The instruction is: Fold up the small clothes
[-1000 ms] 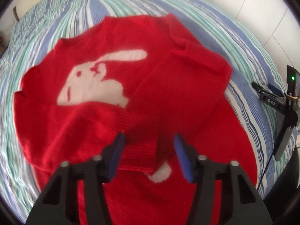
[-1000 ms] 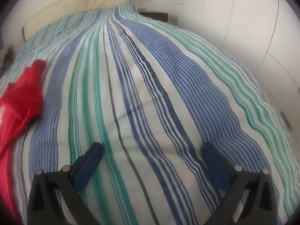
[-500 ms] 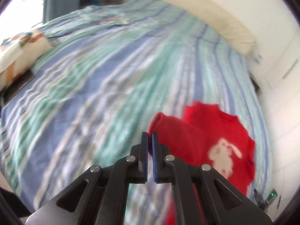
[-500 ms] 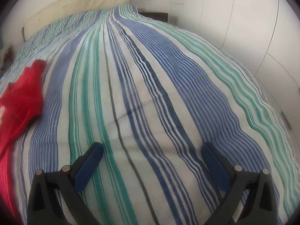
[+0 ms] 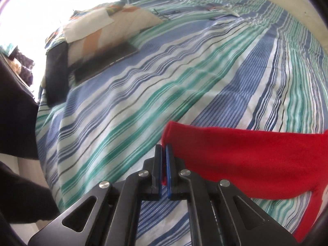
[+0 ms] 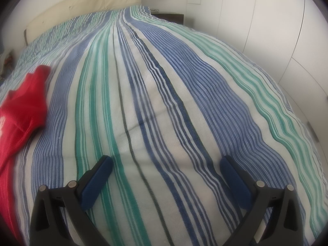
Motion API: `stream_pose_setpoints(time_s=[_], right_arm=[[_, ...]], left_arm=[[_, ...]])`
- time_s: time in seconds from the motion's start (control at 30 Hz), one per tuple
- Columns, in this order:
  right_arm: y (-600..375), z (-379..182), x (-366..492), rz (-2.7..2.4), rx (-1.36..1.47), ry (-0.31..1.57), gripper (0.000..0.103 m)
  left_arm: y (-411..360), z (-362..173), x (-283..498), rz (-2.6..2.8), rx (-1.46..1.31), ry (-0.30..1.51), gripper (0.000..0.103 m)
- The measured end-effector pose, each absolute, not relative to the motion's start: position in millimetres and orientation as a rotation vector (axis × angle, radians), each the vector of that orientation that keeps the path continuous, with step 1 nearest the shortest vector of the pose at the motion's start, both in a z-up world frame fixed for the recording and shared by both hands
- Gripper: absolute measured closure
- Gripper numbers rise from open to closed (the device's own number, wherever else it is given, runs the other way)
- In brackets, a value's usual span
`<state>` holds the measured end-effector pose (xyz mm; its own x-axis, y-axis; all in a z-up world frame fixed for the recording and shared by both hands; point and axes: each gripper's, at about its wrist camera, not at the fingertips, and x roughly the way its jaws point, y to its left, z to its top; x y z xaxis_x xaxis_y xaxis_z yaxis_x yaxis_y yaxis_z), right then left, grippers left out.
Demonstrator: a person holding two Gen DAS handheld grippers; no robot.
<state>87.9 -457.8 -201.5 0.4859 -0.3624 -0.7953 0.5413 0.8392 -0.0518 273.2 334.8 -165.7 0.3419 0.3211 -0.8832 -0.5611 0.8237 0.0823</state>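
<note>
Striped blue, green and white bedspread (image 5: 184, 65) is filling both views, w/ the soft red knit sweater (image 5: 256, 164) lying at its near edge, by the right rim of the left view and the left rim of the right view. Left gripper (image 5: 163, 149) is pinching the sleeve cuff tight and stretching the sleeve sideways, whereas a sec ago its jaws were spread over the rabbit-print front; right gripper (image 6: 166, 170) is hanging wide open over bare stripes, unchanged. Knit looks light, floppy & stretchy, so cuffs, hem or shoulder seams are prob. the best holds.
</note>
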Motion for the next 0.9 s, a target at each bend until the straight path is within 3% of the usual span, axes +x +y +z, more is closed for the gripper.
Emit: stream_pose_setpoints(time_s=[0.27,0.33,0.4,0.43,0.57,0.7,0.8,0.9], right_arm=[[-457.4,-201.6,88.3,-0.555,0.217,0.91,0.0],[-457.3,-201.7,88.5,-0.556,0.215,0.91,0.0],[-457.5,-202.5,90.6,-0.557,0.214,0.91,0.0],[-458.1,-202.3,89.8,-0.556,0.216,0.909,0.0],[-457.6,-202.4,90.7,-0.556,0.215,0.911,0.0],[-461.2,-201.9,101.6,-0.523,0.198,0.956,0.0],[-445.1,-175.2,106.4,-0.424,0.166,0.936,0.001],[-361.2,-129.5,100.9,-0.18,-0.053,0.832,0.001]], left_arm=[[322.2,-196.1,270.0,0.607,-0.16,1.126,0.1],[319.0,-191.2,266.5,0.593,-0.149,1.136,0.087],[318.1,-180.0,256.6,0.58,-0.169,1.129,0.04],[315.8,-170.8,248.1,0.574,-0.182,1.101,0.033],[283.6,-132.7,206.4,0.465,-0.238,0.994,0.031],[220.4,-113.0,164.6,0.28,-0.254,0.912,0.012],[178.4,-121.6,148.4,0.2,-0.244,0.882,0.011],[149.0,-139.4,142.3,0.187,-0.222,0.855,0.011]])
